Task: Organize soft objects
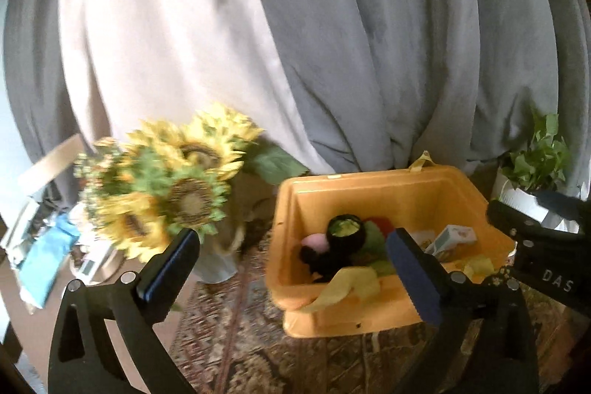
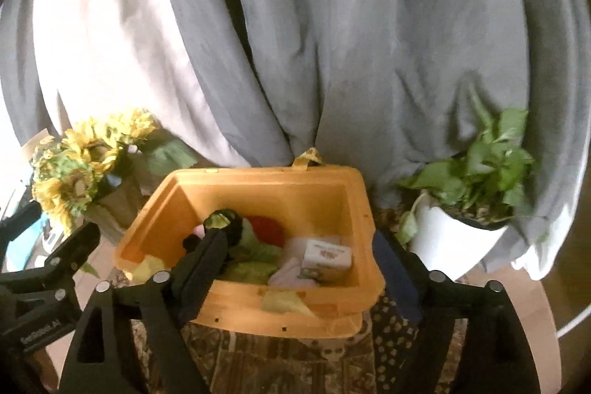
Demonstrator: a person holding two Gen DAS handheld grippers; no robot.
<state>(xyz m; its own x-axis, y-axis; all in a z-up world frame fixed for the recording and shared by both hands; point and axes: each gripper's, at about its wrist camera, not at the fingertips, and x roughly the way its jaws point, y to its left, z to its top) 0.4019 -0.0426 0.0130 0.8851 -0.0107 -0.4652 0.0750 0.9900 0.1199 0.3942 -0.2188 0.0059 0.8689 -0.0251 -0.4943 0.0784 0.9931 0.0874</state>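
Two grippers, left gripper (image 1: 295, 264) and right gripper (image 2: 299, 264), hovered with fingers spread wide and empty before the orange bin (image 2: 266, 187), apparently ready to reach in. Soft objects (image 2: 255, 253) lay heaped inside it, beside a small carton (image 2: 327, 259).

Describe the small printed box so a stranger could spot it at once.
Find the orange bin on the patterned rug, between the sunflowers and the potted plant. Inside, at its right side, lies the small box: the only hard-edged, pale printed thing among soft cloths.
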